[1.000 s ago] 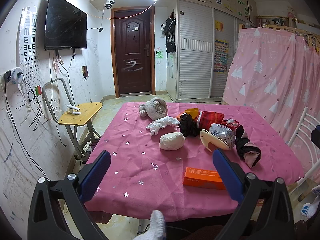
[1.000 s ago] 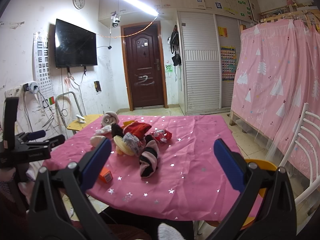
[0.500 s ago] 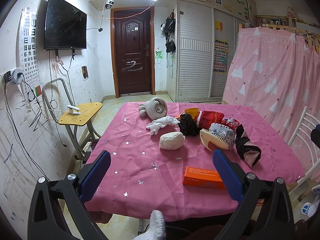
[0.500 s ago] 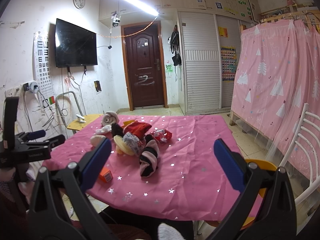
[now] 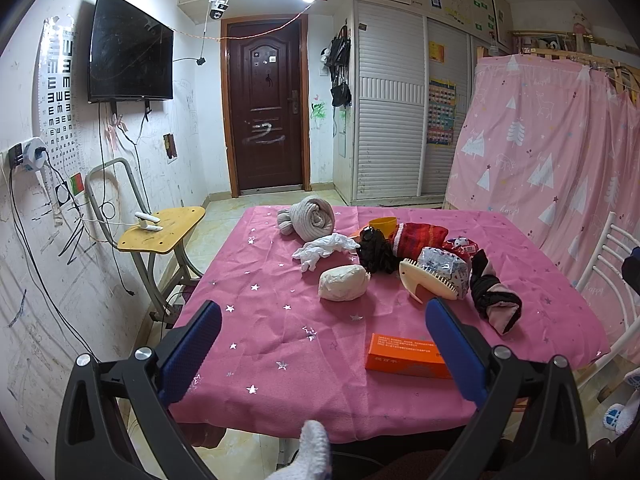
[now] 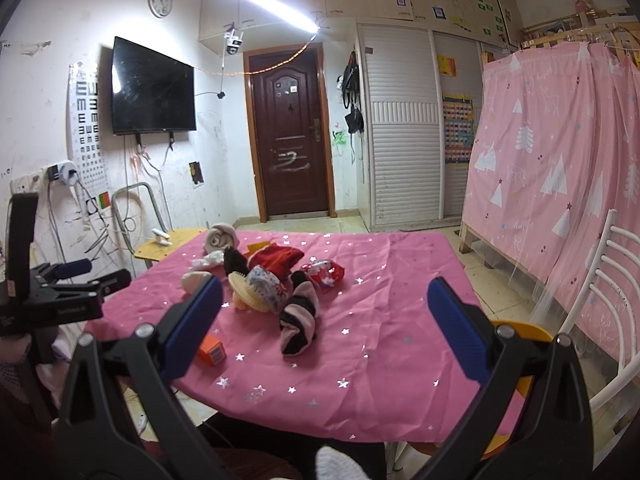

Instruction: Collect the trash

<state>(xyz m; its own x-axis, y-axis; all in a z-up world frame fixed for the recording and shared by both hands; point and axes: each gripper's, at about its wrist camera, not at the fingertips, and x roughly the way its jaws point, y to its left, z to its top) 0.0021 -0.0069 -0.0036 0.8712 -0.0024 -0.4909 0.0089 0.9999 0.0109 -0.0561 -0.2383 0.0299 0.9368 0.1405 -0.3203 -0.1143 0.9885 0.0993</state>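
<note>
Left gripper [image 5: 323, 336]: we see its blue-padded fingers [image 5: 191, 350] spread wide with nothing between them, held above the near edge of the counter [image 5: 280, 344], which is draped in a pink cloth with silver stars. Right gripper [image 6: 325, 320]: its fingers [image 6: 456, 326] are likewise spread wide and empty, held over the near right part of the same counter.

Closest to the left gripper we note an orange box [image 5: 406, 357] lying flat near the front edge, just beside the right-hand finger in that view. Beyond it, at mid-counter, rests a crumpled white wad [image 5: 343, 282], and behind that a crumpled white tissue [image 5: 324, 249]. To the right of the wad lie a cream comb [image 5: 426, 282] touching a patterned wrapper [image 5: 444, 266], and a black-and-pink sock [image 5: 494, 298]. Behind these we find a black bundle [image 5: 374, 250], a red cloth item [image 5: 418, 236], a red snack wrapper [image 6: 323, 272] and an orange cup [image 5: 383, 224], partly hidden. A rolled grey sock [image 5: 310, 218] sits toward the far edge.

Off the counter, a yellow-seated stool [image 5: 162, 230] stands to the left below a wall-mounted television [image 5: 130, 50]; a dark door [image 5: 267, 110] faces us; a pink curtain [image 5: 552, 140] and a white chair [image 6: 608, 280] stand to the right. In the right wrist view, the left gripper appears at the left margin.
</note>
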